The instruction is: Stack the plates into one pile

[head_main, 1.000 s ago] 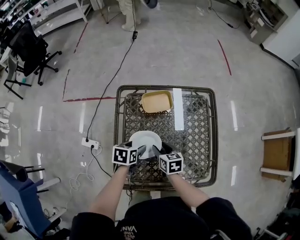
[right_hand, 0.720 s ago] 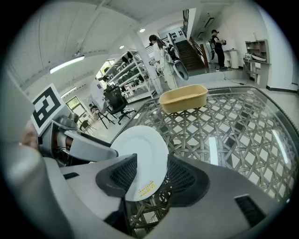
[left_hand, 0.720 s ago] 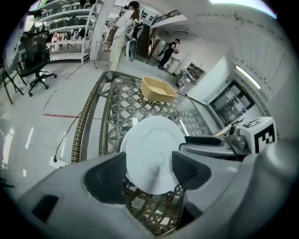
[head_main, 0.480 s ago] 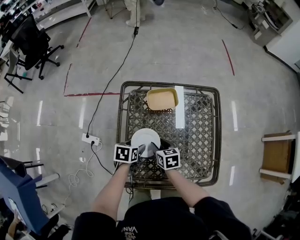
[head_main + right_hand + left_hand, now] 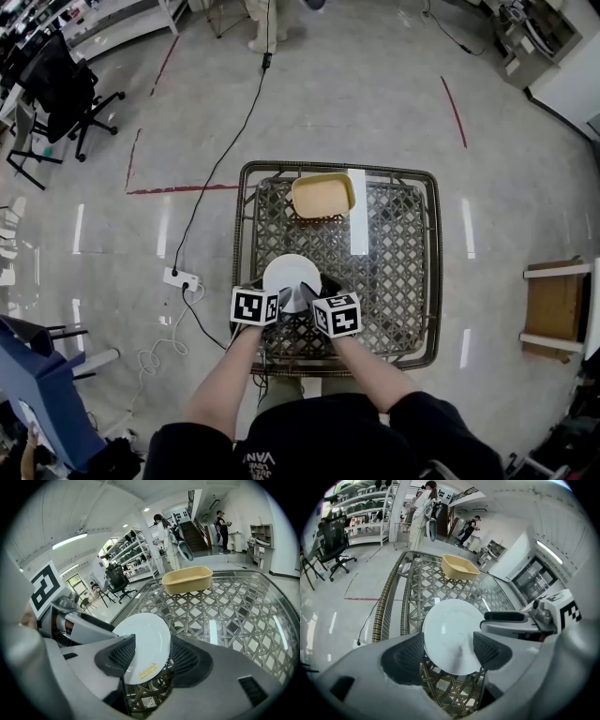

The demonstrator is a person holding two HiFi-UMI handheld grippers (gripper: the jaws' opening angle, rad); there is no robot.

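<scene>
State of right gripper (image 5: 151,654): released. Jaws just opened wider, with the near rim of the plate (image 5: 146,634) loose between the pads, one pad over it and the other under, neither seen pressing.

State of left gripper (image 5: 449,648), close beside on the left: likewise slack. Jaws wide apart, straddling the same plate, no pinch.

Plate directly ahead of both sets of jaws, on the table (image 5: 394,272) at the edge nearest the grippers. Tub (image 5: 322,195) far ahead at the opposite edge, well apart from the plate. No second plate lying apart in any view. Single plate or nested pile: cannot tell.

Step in hand, as judged: set-down and release.

Next: draw both grippers back and up, clear of the rim. Keep jaws wide during withdrawal. Avoid dragging a pad: risk of sliding the plate off the near edge.
</scene>
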